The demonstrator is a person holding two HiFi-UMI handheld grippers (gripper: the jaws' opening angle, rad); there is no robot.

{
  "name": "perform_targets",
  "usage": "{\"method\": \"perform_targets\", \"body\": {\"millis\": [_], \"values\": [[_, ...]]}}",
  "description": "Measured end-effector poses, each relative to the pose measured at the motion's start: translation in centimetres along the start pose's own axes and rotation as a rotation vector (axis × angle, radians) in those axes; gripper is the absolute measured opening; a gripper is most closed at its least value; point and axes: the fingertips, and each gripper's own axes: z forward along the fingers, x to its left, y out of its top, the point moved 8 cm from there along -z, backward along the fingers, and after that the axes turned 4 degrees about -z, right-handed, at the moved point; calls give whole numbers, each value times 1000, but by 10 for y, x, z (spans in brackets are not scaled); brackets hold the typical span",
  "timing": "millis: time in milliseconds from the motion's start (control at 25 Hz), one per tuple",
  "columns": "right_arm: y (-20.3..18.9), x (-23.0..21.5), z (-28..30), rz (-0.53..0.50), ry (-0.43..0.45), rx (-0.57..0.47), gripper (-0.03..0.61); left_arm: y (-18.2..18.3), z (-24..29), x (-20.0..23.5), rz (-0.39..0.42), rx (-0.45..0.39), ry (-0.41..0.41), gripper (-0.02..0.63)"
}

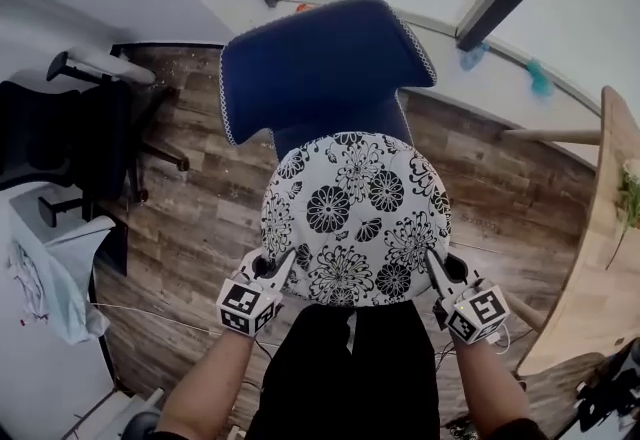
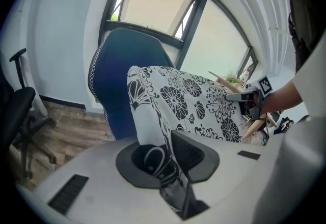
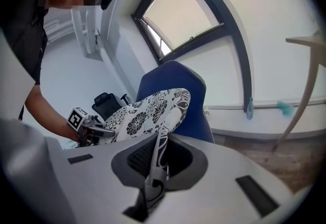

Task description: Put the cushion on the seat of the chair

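A round white cushion (image 1: 352, 218) with black flowers hangs in the air in front of a blue upholstered chair (image 1: 325, 68). It hides the chair's seat in the head view. My left gripper (image 1: 268, 273) is shut on the cushion's near left edge. My right gripper (image 1: 436, 268) is shut on its near right edge. In the left gripper view the cushion (image 2: 193, 103) runs from between the jaws toward the right gripper (image 2: 239, 97), with the blue chair back (image 2: 119, 80) behind. In the right gripper view the cushion's edge (image 3: 158, 162) is pinched thin, the blue chair (image 3: 175, 93) beyond it.
A black office chair (image 1: 75, 143) stands at the left on the wood floor (image 1: 195, 228). A wooden table (image 1: 595, 258) curves along the right side. Pale cloth (image 1: 50, 278) lies at the lower left. A window and low sill (image 1: 500, 63) run behind the blue chair.
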Motion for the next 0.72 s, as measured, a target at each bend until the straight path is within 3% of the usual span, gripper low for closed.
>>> {"method": "perform_targets", "body": {"millis": [200,400,600,720], "values": [[10,-2,-9,9,-9,28,38,6,1,4,-70,9,16,61],[3,-9,11,-2,-1,62,38,-4,11,4,-4,2,19,61],[-1,-25,35,1,17,79,38,-13,30,11,-55,12,37,61],[-4,-37,58,3,35,96,38,-15,45,22,-31,20,61,61]]}}
